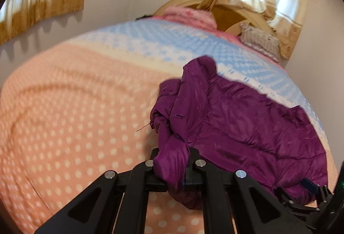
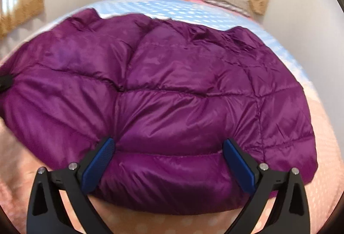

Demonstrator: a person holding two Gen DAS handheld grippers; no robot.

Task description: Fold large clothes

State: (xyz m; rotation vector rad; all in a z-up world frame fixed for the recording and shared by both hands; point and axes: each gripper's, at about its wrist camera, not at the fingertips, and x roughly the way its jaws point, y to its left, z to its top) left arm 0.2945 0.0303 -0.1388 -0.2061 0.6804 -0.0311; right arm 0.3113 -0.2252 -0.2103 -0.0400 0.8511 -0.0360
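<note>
Left gripper point(image 1: 172, 160): jaws clamped on a fold of the jacket point(image 2: 172, 83). Right gripper point(image 2: 169, 160): jaws wide, straddling its hem on the bed point(image 1: 75, 115).

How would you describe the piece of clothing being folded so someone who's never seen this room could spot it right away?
Start at the bed, covered by a polka-dot blanket that runs from peach to light blue. The purple puffer jacket lies on it, well short of the pink bedding by the headboard. It is the only shiny, quilted, deep-purple item among pale pastels.
</note>
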